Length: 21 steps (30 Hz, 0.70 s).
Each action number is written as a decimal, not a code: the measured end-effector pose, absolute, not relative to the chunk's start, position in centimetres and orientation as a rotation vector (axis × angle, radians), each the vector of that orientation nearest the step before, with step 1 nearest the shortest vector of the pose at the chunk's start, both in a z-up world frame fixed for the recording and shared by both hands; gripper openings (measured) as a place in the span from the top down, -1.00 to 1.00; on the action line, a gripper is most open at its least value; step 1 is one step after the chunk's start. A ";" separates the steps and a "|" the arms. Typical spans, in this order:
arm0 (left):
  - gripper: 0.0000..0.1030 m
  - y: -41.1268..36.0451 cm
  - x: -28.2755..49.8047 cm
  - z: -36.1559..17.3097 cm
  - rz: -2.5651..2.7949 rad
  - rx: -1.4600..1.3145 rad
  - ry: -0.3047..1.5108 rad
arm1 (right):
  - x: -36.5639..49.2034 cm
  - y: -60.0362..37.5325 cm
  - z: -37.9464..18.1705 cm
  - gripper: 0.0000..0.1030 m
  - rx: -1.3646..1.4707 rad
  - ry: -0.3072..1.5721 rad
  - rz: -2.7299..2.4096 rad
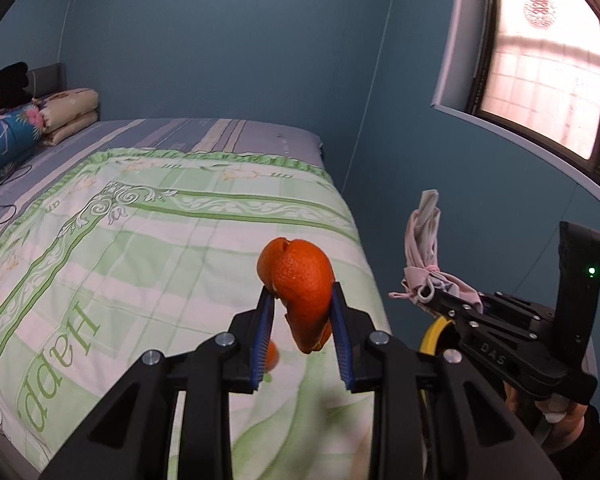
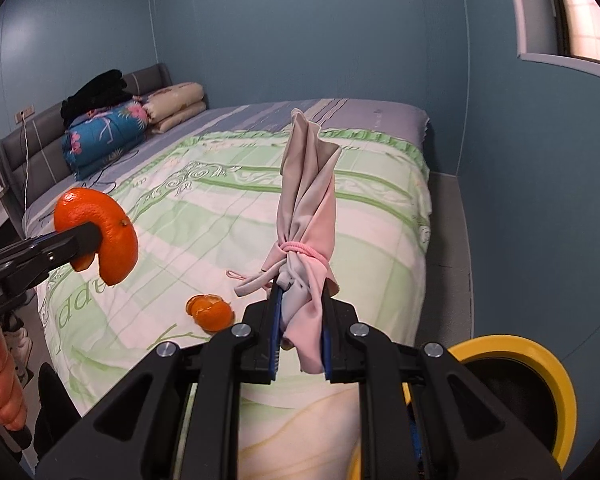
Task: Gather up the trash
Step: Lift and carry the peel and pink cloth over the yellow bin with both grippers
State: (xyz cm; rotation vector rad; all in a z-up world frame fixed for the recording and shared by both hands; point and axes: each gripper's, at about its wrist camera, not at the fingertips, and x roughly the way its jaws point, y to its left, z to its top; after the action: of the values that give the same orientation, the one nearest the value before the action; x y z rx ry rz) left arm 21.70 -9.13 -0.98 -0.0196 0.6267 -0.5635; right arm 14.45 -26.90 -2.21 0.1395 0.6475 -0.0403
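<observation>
Left gripper (image 1: 302, 300) clamps an orange peel (image 1: 300, 280); right gripper (image 2: 300, 320) pinches a pink bundle (image 2: 306, 216), seemingly cloth, above the bed (image 2: 220, 208).

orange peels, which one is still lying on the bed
The smaller curled orange peel lies on the green quilt; the bigger peel is up in the left gripper.

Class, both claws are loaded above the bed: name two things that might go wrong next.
1. The curled orange peel sits near the left claw's fingertips, so it might slip out.
2. A second orange peel piece lies on the green checked quilt and may be forgotten.
</observation>
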 end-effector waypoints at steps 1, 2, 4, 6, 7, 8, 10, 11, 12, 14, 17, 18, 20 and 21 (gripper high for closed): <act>0.49 -9.6 21.3 -0.7 -0.572 -0.015 0.621 | 14.0 -27.3 -2.1 0.72 0.144 0.640 -0.047; 0.49 -10.1 20.8 -0.4 -0.581 -0.011 0.617 | 13.6 -27.7 -1.9 0.72 0.149 0.633 -0.051; 0.49 -11.0 20.2 -0.1 -0.596 -0.002 0.610 | 12.9 -28.5 -1.8 0.72 0.157 0.624 -0.059; 0.49 -12.0 19.6 0.3 -0.610 0.006 0.604 | 12.1 -29.0 -1.6 0.72 0.162 0.613 -0.073; 0.49 -12.6 19.2 0.5 -0.621 0.008 0.603 | 11.6 -29.6 -1.5 0.72 0.167 0.609 -0.081; 0.49 -13.1 18.8 0.6 -0.631 0.013 0.601 | 11.4 -29.8 -1.5 0.72 0.171 0.607 -0.085; 0.49 -14.1 18.2 0.7 -0.645 0.023 0.596 | 10.5 -30.6 -1.4 0.72 0.177 0.601 -0.104; 0.49 -14.8 17.8 0.8 -0.657 0.031 0.593 | 10.0 -31.1 -1.4 0.72 0.178 0.597 -0.116; 0.49 -15.3 17.5 0.9 -0.664 0.036 0.591 | 9.5 -31.6 -1.3 0.72 0.180 0.595 -0.126; 0.49 -16.5 16.8 1.1 -0.687 0.047 0.587 | 8.5 -32.7 -1.3 0.72 0.183 0.594 -0.153; 0.49 -18.1 15.9 1.4 -0.716 0.059 0.576 | 7.2 -34.1 -1.5 0.72 0.187 0.594 -0.189; 0.49 -18.5 15.7 1.5 -0.725 0.064 0.574 | 6.8 -34.4 -1.6 0.72 0.187 0.593 -0.198; 0.49 -19.5 15.3 1.6 -0.743 0.069 0.571 | 5.9 -35.4 -1.6 0.71 0.192 0.588 -0.222; 0.49 -20.0 15.0 1.7 -0.754 0.073 0.570 | 5.6 -35.7 -1.6 0.71 0.193 0.586 -0.231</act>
State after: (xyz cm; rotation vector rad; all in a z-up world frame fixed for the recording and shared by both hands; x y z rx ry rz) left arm 15.03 -20.02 1.68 0.0727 0.5697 -0.7540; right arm 5.57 -35.66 -1.55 0.1933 0.5865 -0.2314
